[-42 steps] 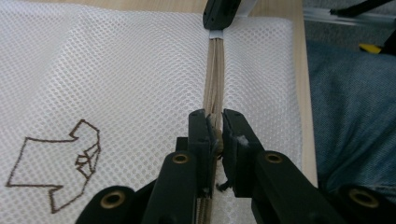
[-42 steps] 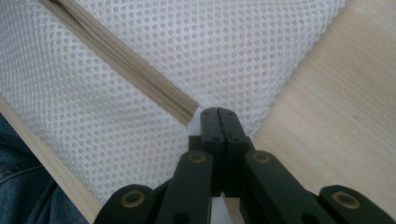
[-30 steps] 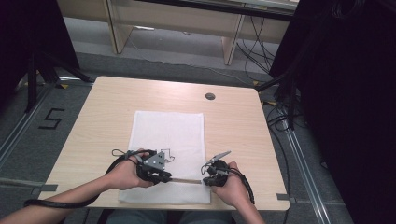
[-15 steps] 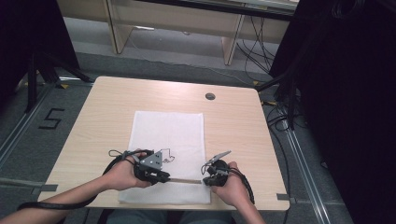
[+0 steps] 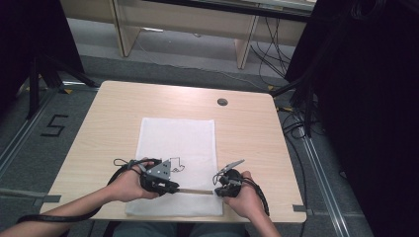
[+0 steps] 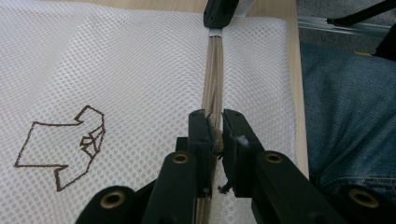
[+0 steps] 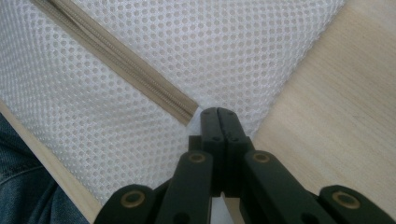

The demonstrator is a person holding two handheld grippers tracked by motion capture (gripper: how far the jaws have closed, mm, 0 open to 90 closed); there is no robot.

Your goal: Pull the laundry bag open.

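Observation:
A white mesh bag point(image 5: 178, 138) lies flat on the wooden table point(image 5: 113, 113), with a beige zipper point(image 5: 195, 191) running across it near the front edge. My left gripper point(image 5: 174, 188) is shut on the zipper pull point(image 6: 217, 137); in the left gripper view the jaws point(image 6: 215, 116) pinch it from both sides over the zipper tape point(image 6: 213, 70). My right gripper point(image 5: 217, 190) is shut on the bag's fabric at the zipper's end point(image 7: 189, 112), with its jaws point(image 7: 218, 113) pressed together. The two grippers face each other along the zipper.
A brown line drawing point(image 6: 65, 149) is printed on the mesh beside the left gripper. A round cable hole point(image 5: 222, 102) sits at the table's far side. The person's jeans point(image 6: 345, 116) lie just past the table's front edge point(image 7: 60, 177).

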